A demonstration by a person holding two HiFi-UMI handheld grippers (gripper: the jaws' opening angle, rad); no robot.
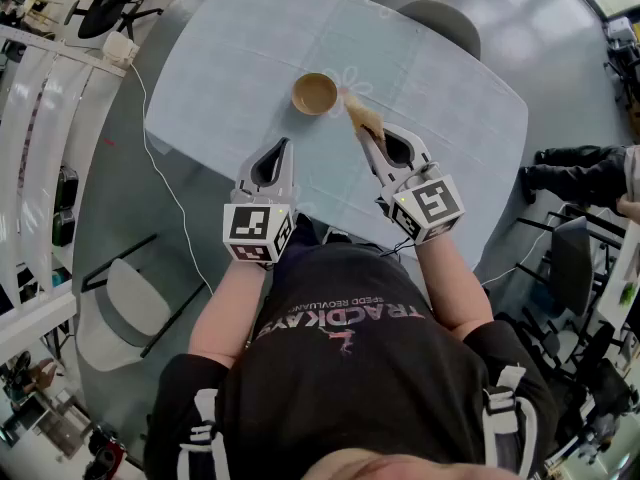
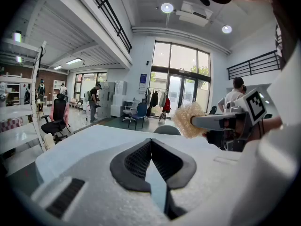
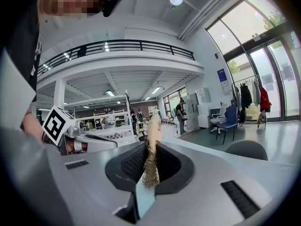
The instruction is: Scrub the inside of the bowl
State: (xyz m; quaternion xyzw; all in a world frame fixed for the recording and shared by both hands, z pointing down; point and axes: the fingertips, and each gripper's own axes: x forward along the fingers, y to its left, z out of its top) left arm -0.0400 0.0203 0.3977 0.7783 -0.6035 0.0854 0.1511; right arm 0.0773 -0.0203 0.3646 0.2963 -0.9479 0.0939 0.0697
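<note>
A tan bowl (image 1: 315, 93) stands upright near the middle of the pale blue table (image 1: 230, 58). My right gripper (image 1: 365, 132) is shut on a beige fibrous scrubber (image 1: 360, 116), which sticks out toward the bowl's right side and stays just outside its rim. In the right gripper view the scrubber (image 3: 151, 147) is pinched flat between the jaws. My left gripper (image 1: 280, 146) is shut on nothing, below and left of the bowl. From the left gripper view the scrubber (image 2: 188, 120) shows at the tip of the right gripper; the bowl is hidden there.
A grey chair back (image 1: 440, 20) stands at the table's far side. A white cable (image 1: 160, 158) runs along the floor by the table's left edge. A chair (image 1: 130, 313) sits at the lower left, and a person's legs (image 1: 580, 173) are at the right.
</note>
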